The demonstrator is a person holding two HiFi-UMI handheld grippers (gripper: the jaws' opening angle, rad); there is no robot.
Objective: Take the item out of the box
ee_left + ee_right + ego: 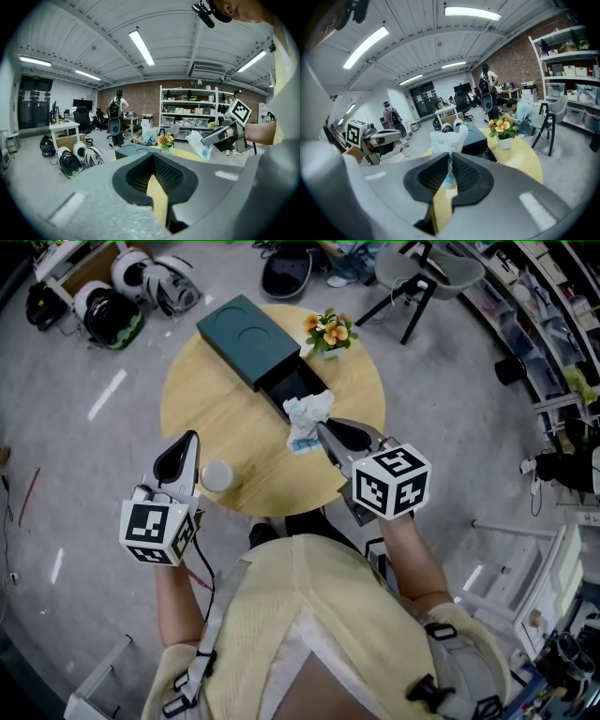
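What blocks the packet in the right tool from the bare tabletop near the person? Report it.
Nothing visible. The right tool holds the packet above the table; the white round object sits aside, by the left tool.

No legible text, brand or number anywhere. Left marker cube (157, 532), right marker cube (392, 482): black-and-white square codes only. Blue print on white packet (307, 420): unreadable.

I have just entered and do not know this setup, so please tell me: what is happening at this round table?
A person works over a round wooden table with two tools. The right hand-held gripper is shut on a crumpled white plastic packet, held beside the open drawer of the dark green box. The left hand-held gripper is shut and empty, near a small white round object.
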